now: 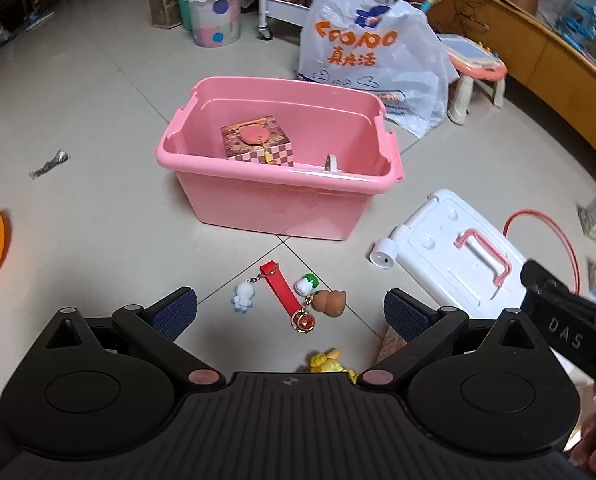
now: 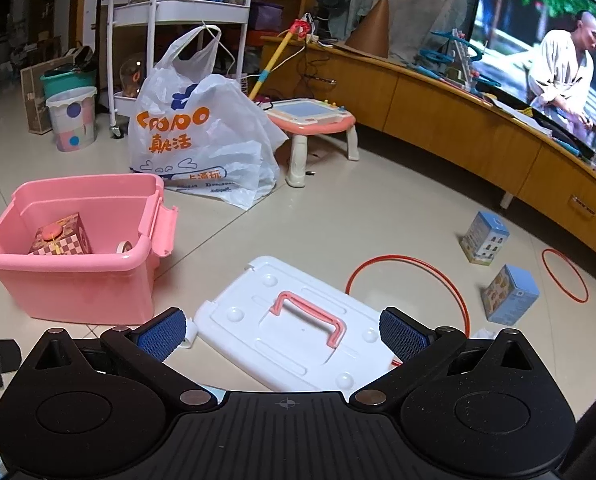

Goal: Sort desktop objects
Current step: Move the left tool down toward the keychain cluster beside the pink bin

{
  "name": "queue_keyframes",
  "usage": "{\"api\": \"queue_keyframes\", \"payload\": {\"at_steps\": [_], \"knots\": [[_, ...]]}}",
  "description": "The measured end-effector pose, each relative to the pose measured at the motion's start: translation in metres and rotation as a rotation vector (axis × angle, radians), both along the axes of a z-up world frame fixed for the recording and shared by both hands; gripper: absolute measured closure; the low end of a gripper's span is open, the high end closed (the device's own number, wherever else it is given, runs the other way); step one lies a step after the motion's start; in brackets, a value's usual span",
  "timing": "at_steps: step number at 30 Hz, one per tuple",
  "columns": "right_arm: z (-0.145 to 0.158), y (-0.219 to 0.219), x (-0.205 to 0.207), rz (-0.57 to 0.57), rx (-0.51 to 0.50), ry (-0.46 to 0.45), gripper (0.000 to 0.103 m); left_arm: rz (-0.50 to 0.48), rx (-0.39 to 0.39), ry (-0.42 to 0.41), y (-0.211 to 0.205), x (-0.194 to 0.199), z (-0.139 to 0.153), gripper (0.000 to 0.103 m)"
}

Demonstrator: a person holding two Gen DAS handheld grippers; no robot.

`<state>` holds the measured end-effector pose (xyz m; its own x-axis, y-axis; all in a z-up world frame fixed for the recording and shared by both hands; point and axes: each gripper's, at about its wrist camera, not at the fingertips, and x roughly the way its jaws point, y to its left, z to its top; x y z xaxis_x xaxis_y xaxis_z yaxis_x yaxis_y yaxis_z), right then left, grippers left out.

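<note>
Floor tiles [image 1: 98, 120], pale and glossy, carry everything here, and the big pink bin [image 1: 282, 188] sits open in the middle, smooth moulded plastic with clip latches at both ends, mouth up so things can drop straight in. Inside it already lie a checkered cardboard box [image 1: 258, 146] and a roll of tape [image 1: 331, 162] leaning on the wall. The white lid [image 2: 294, 324], flat with a pink handle, lies just beside the bin, off and out of the way. Near it, a small white cylinder [image 1: 383, 254]. Closer in, trinkets wait loose on the floor: a red strap keychain [image 1: 286, 294], a brown rubbery figure [image 1: 329, 302], a little white-blue figure [image 1: 242, 294], a yellow toy [image 1: 329, 362]. The left hand-held gripper [image 1: 290, 312] hovers over them, jaws spread wide, holding nothing. The right hand-held gripper [image 2: 284, 334] gapes over the lid, likewise empty.
</note>
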<state>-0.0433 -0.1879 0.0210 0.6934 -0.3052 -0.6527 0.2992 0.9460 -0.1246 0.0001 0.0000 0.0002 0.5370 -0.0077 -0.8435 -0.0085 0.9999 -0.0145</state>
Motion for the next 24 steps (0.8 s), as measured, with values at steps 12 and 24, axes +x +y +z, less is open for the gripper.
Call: {"api": "queue_keyframes", "payload": {"at_steps": [12,24], "knots": [[-0.005,0.002,0.003,0.004,0.003,0.016,0.0,0.043,-0.09,0.015,0.009,0.0,-0.007,0.001],[-0.015,-0.004,0.013,-0.008,0.022,0.045,0.0,0.037,-0.096,0.027,0.009,0.007,-0.024,0.001]]}}
